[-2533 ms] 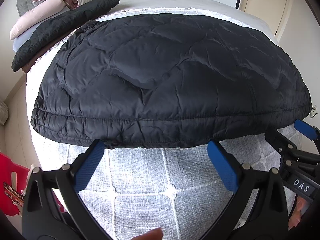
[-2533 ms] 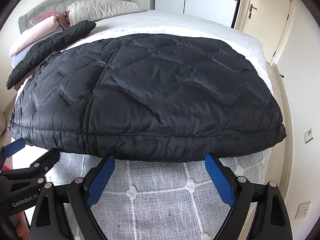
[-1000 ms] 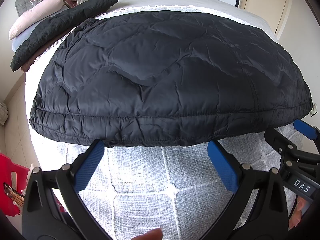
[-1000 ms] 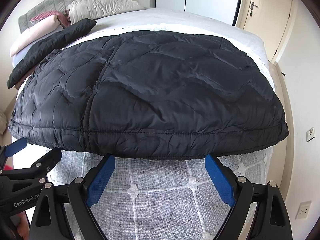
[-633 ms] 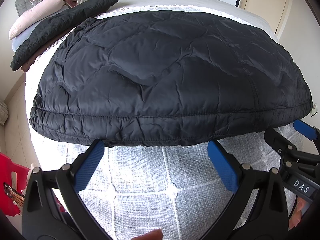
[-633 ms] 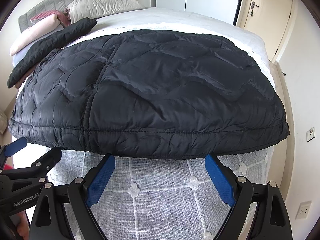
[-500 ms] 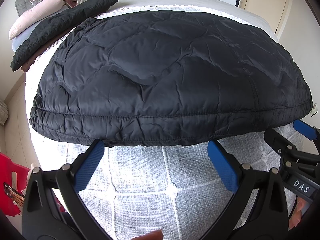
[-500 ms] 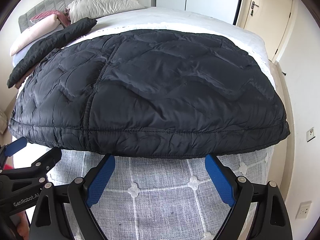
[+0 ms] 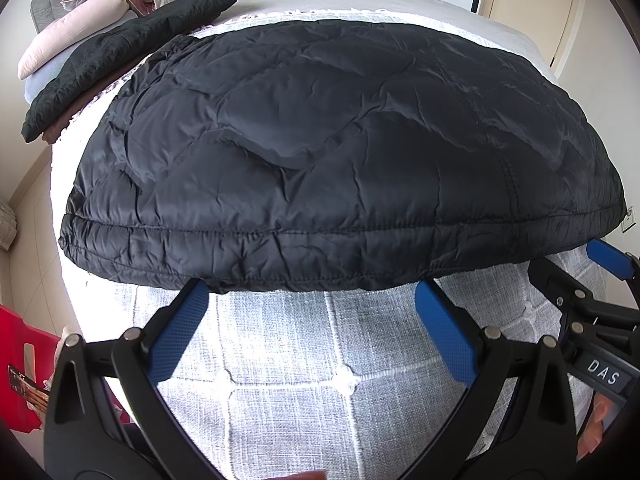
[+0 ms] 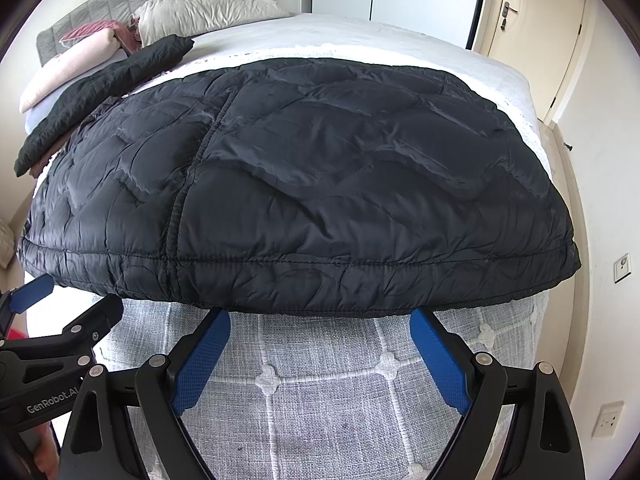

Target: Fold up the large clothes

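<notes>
Blue rubber pads line the black fingers of the left gripper and the right gripper. Both stand wide apart and hold nothing, side by side over the grey quilted bed cover, tips at the near hem of the big black puffy quilted jacket. The jacket lies flat on the bed, filling most of it. It looks thick and slippery, so a pinch on just the top layer could slip off, or the fold could puff back open. Both grippers tilt steeply down. Far back lie a dark folded garment and pale pillows.

Black quilted jacket flat on bed
</notes>
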A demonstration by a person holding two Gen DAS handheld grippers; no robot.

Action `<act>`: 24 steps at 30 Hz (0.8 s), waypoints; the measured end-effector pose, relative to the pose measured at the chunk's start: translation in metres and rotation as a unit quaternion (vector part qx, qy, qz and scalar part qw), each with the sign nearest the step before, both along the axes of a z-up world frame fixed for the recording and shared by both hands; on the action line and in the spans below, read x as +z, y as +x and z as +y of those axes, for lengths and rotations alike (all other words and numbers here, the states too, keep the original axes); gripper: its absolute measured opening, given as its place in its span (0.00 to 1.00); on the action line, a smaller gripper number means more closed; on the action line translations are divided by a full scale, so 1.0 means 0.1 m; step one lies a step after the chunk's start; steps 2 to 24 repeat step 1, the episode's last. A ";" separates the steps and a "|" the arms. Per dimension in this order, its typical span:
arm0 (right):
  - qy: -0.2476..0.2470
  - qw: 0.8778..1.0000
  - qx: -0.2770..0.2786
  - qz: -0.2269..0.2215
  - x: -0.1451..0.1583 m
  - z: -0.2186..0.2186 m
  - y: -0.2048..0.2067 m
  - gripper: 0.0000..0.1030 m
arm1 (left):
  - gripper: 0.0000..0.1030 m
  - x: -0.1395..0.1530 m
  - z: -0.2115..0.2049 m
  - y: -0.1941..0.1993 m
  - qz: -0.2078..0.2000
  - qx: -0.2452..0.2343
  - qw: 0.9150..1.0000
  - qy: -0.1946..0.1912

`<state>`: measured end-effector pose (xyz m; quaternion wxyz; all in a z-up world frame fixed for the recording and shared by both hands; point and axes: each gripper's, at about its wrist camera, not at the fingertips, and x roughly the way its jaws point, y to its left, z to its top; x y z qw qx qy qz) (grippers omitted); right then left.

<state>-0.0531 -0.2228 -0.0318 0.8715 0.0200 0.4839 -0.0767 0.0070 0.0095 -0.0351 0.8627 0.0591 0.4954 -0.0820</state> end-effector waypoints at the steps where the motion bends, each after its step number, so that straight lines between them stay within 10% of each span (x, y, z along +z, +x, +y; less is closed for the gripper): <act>1: 0.000 1.000 0.000 0.001 0.00 0.00 0.00 0.90 | 1.00 -0.02 0.00 0.00 0.006 0.001 1.000 0.005; 24: 0.000 1.000 0.000 0.001 0.00 0.00 0.00 0.90 | 1.00 -0.02 0.00 0.00 0.006 0.001 1.000 0.005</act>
